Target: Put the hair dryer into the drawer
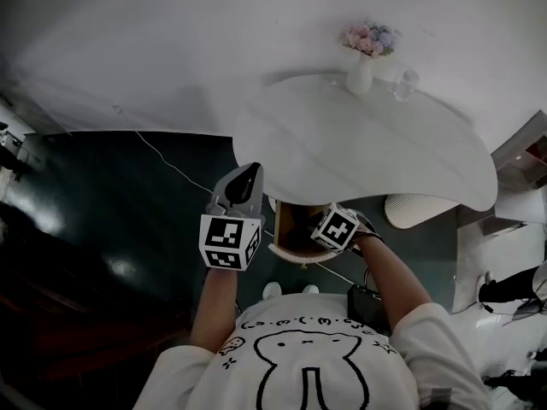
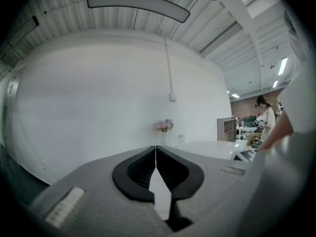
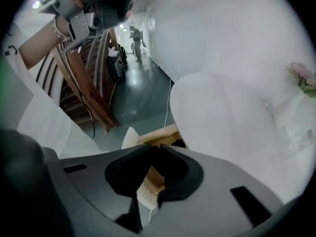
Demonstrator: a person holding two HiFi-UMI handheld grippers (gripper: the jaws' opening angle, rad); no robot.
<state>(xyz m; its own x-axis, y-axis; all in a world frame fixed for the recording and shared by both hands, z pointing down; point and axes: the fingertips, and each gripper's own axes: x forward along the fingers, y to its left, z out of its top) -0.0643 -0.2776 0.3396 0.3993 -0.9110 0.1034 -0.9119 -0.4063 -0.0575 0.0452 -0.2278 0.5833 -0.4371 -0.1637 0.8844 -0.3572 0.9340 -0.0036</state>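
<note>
The drawer point(image 1: 286, 244) stands pulled out from under the white table point(image 1: 367, 143); its pale wood inside and white front show in the right gripper view point(image 3: 155, 135). A dark shape point(image 3: 179, 143) lies in it under the table's edge; I cannot tell whether it is the hair dryer. My right gripper point(image 1: 320, 231) hangs over the drawer and points steeply down, jaws nearly together with nothing between them point(image 3: 155, 149). My left gripper point(image 1: 248, 178) is held level to the left of the drawer, shut and empty point(image 2: 156, 148).
A vase of flowers point(image 1: 366, 54) and a glass point(image 1: 406, 84) stand at the table's far side. A black box point(image 1: 367, 306) sits on the floor by my right arm, beside a ribbed white object point(image 1: 419, 207). A cable point(image 1: 171, 165) crosses the dark floor.
</note>
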